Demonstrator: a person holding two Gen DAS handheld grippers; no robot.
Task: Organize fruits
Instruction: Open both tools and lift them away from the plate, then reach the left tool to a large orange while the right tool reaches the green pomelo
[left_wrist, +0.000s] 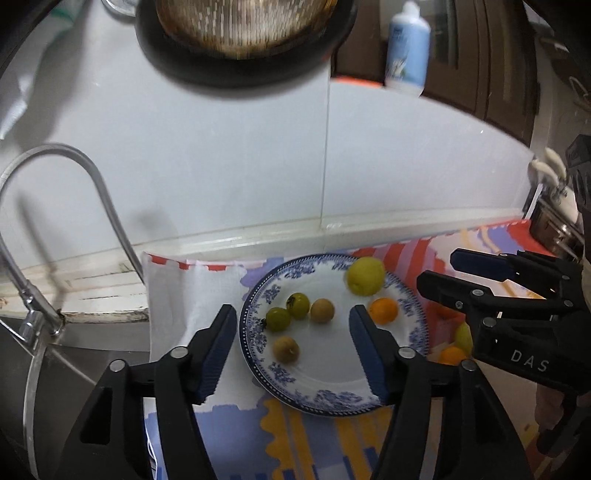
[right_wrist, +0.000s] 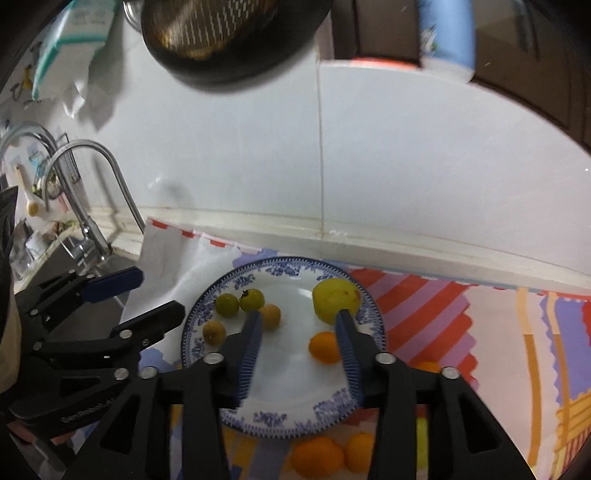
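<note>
A blue-and-white plate (left_wrist: 325, 376) (right_wrist: 291, 410) lies on a colourful cloth. On it sit a yellow fruit (left_wrist: 365, 276) (right_wrist: 334, 300), a small orange (left_wrist: 384, 311) (right_wrist: 323, 348), two green fruits (left_wrist: 297, 305) (right_wrist: 252, 298) and two tan fruits (left_wrist: 322, 310) (right_wrist: 214, 331). My left gripper (left_wrist: 291, 321) is open and empty above the plate's left half. My right gripper (right_wrist: 297, 321) is open and empty above the plate, between the tan fruit and the orange. It also shows in the left wrist view (left_wrist: 436, 271). More oranges (right_wrist: 317, 458) lie on the cloth beside the plate.
A sink with a curved tap (left_wrist: 74, 206) (right_wrist: 92, 177) is on the left. A white tiled wall (left_wrist: 258, 166) rises behind the cloth. A dark colander (left_wrist: 243, 33) hangs above. A blue-white bottle (left_wrist: 406, 48) stands on a shelf at upper right.
</note>
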